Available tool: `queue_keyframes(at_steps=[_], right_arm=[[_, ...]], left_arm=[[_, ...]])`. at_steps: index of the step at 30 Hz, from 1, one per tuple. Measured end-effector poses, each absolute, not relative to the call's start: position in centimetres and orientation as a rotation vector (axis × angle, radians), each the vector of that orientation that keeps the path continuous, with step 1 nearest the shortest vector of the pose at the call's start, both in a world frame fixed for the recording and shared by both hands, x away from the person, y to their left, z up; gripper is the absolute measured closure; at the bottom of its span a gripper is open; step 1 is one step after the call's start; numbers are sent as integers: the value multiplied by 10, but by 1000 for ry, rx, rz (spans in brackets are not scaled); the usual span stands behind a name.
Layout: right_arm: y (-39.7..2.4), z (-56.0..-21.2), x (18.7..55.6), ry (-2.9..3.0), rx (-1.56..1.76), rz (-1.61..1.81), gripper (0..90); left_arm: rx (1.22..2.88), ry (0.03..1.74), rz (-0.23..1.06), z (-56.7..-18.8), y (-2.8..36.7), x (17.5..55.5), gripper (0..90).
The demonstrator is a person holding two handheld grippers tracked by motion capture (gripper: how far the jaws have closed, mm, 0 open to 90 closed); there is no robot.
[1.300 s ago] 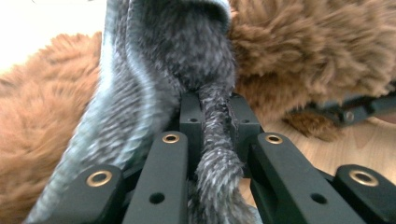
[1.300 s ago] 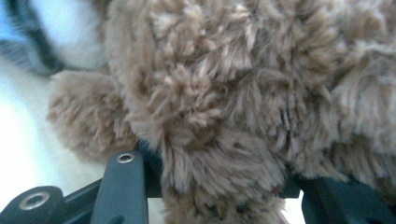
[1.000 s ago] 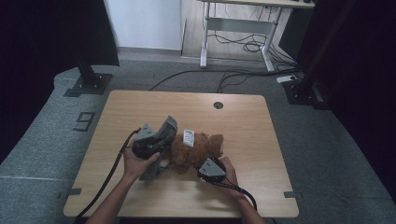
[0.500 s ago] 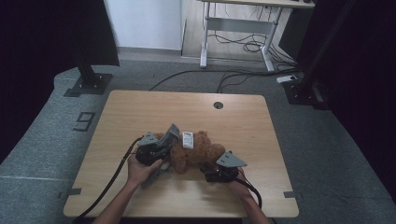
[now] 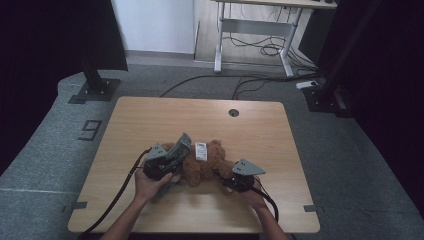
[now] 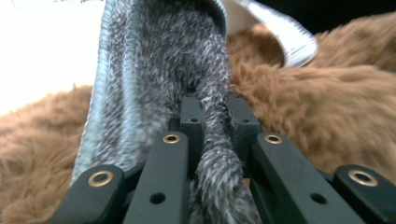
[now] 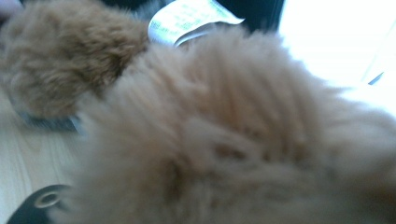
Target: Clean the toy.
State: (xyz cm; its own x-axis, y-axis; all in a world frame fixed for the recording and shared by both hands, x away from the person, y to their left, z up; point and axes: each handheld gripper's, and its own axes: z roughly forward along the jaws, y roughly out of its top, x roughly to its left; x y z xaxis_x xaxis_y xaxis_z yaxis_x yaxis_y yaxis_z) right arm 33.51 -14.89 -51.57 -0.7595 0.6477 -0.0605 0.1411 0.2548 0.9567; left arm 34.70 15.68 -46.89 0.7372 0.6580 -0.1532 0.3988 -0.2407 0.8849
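Left gripper (image 5: 172, 159) was pinched tight on the grey knitted cloth (image 6: 187, 70); in the left gripper view we saw its black jaws squeezing a fold of that fabric, the brown teddy bear (image 5: 205, 165) right behind it. Right gripper (image 5: 232, 181) sat against the bear's near right end. Its jaws had just been closing, and in the right gripper view brown fur (image 7: 243, 140) buried them, so we could not tell whether they gripped it. Bear lay on the wooden table (image 5: 150, 120), near the front edge and between both hands, white tag (image 5: 201, 151) on top. Cloth stood against the bear's left side.
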Motion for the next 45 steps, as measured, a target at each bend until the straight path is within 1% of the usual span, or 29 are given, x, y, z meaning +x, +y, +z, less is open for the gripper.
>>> queue_keyframes(at_steps=[3,5,8,11,13,15,16,18,22,26,27,28,30,32,35,37,41,43,45], right_arm=[[-150,-517,336,2066,739,1500,579],[-150,-518,337,2057,754,1494,580],[-149,-518,336,2060,744,1498,582],[-147,-520,335,2064,730,1502,583],[-146,-521,334,2064,720,1504,583],[-146,-521,332,2064,710,1494,584],[-146,-521,332,2064,709,1486,587],[-147,-525,332,2075,708,1442,597],[-151,-526,332,2075,712,1448,609],[-152,-527,331,2070,708,1445,615],[-152,-527,331,2068,709,1445,615],[-154,-527,331,2069,705,1448,616],[-154,-528,330,2079,687,1457,616],[-152,-529,328,2092,662,1459,615],[-153,-530,328,2094,669,1453,615],[-155,-531,328,2096,672,1457,615],[-154,-531,328,2102,660,1465,615],[-155,-532,328,2103,669,1471,615],[-155,-532,328,2104,667,1473,615]], left_arm=[[1856,750,332,-446,148,337,793],[1854,695,328,-430,135,330,793],[1866,631,314,-418,109,324,793],[1930,613,294,-421,74,325,792],[2012,645,314,-432,53,333,790],[2076,699,301,-448,42,345,789],[2077,720,278,-454,42,350,789],[2066,738,270,-458,45,352,791],[2062,744,300,-456,61,347,794],[2030,795,361,-456,95,344,794],[2006,828,382,-456,110,345,794],[1977,855,378,-457,124,346,794],[1906,893,321,-458,150,351,794],[1862,923,360,-456,169,350,795],[1847,989,408,-457,193,352,794],[1827,1018,350,-465,209,355,794],[1800,1051,363,-469,222,352,794],[1788,1041,373,-465,221,350,794],[1793,996,372,-459,213,346,794]])
